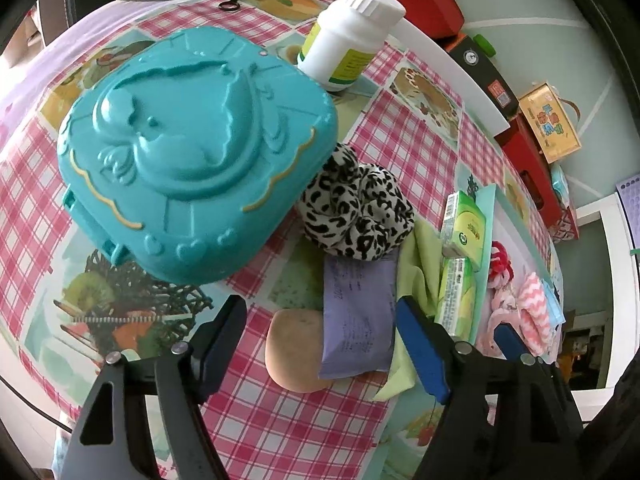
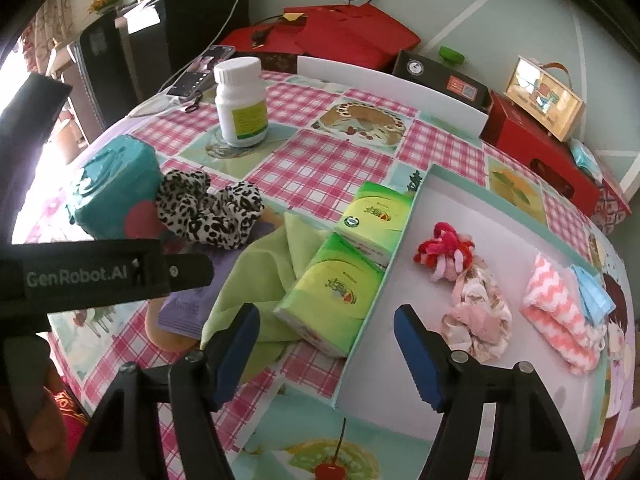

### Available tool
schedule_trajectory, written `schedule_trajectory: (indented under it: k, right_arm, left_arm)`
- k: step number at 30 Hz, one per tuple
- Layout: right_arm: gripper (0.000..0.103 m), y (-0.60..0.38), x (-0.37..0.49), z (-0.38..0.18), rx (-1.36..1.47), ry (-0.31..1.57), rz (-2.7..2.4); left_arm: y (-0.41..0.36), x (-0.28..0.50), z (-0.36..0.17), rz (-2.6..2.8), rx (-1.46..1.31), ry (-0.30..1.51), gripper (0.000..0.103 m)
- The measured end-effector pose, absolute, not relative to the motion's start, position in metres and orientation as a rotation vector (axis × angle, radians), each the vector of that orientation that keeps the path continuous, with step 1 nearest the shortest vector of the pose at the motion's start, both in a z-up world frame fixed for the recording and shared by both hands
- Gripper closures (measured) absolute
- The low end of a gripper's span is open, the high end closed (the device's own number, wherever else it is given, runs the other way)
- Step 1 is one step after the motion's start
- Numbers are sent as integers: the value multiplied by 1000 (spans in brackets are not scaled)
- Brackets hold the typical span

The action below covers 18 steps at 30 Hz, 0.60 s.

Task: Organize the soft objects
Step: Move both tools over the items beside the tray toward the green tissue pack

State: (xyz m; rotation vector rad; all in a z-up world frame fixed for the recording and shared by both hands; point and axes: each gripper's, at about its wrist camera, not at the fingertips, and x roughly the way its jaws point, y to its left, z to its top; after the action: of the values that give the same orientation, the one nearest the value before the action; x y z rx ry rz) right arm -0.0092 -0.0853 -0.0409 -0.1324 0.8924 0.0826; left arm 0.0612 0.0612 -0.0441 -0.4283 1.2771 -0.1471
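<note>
Currently both grippers, left gripper (image 1: 320,344) and right gripper (image 2: 326,344), stand apart, gripping nothing. Clutter outside the tray (image 2: 400,236): teal case (image 1: 192,152), white bottle (image 2: 241,104), leopard scrunchie (image 2: 210,210), green cloth (image 2: 260,280), purple packet (image 1: 356,320), two tissue packs (image 2: 332,296). Inside it: red scrunchie (image 2: 446,248), pink scrunchie (image 2: 478,320), chevron cloth (image 2: 556,312).

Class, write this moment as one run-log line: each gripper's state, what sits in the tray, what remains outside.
left gripper: open, over purple packet | right gripper: open, empty | tray: pink scrunchie, chevron cloth | outside: leopard scrunchie, green cloth
</note>
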Motion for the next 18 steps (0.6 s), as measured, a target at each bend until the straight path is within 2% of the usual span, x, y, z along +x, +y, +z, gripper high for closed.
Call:
schedule_trajectory:
  k: [9, 18]
  right_arm:
    - [38, -78, -2, -51, -176, 923, 83]
    - [38, -80, 4, -60, -194, 957, 56]
  left_arm:
    - [61, 64, -45, -154, -433, 1281, 26]
    - [61, 65, -47, -156, -442, 1289, 26]
